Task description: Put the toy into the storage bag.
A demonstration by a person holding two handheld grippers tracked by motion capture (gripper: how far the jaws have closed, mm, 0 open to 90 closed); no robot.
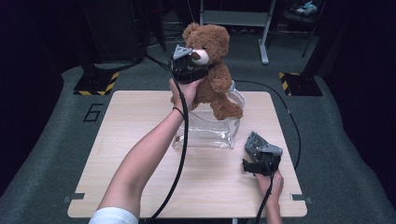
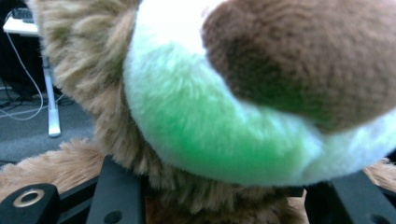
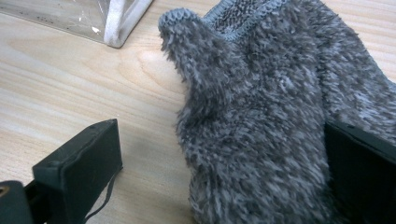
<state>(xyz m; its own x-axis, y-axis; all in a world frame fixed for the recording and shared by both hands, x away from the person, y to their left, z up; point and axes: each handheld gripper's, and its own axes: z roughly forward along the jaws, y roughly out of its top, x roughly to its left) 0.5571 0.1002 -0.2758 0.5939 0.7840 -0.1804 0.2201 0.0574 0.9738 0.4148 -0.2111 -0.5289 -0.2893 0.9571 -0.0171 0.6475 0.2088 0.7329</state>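
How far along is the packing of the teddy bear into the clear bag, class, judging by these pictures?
Done: the left gripper has the teddy bear clamped at the neck and lifted. In hand: the bear hangs above the clear bag, one foot at the bag's mouth. Left: lowering it fully inside and letting go. The right gripper rests on the table with a grey fuzzy sock between its open jaws.

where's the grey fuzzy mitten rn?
In the high view, the grey mitten lies on the table front right, between the clear bag and right gripper.
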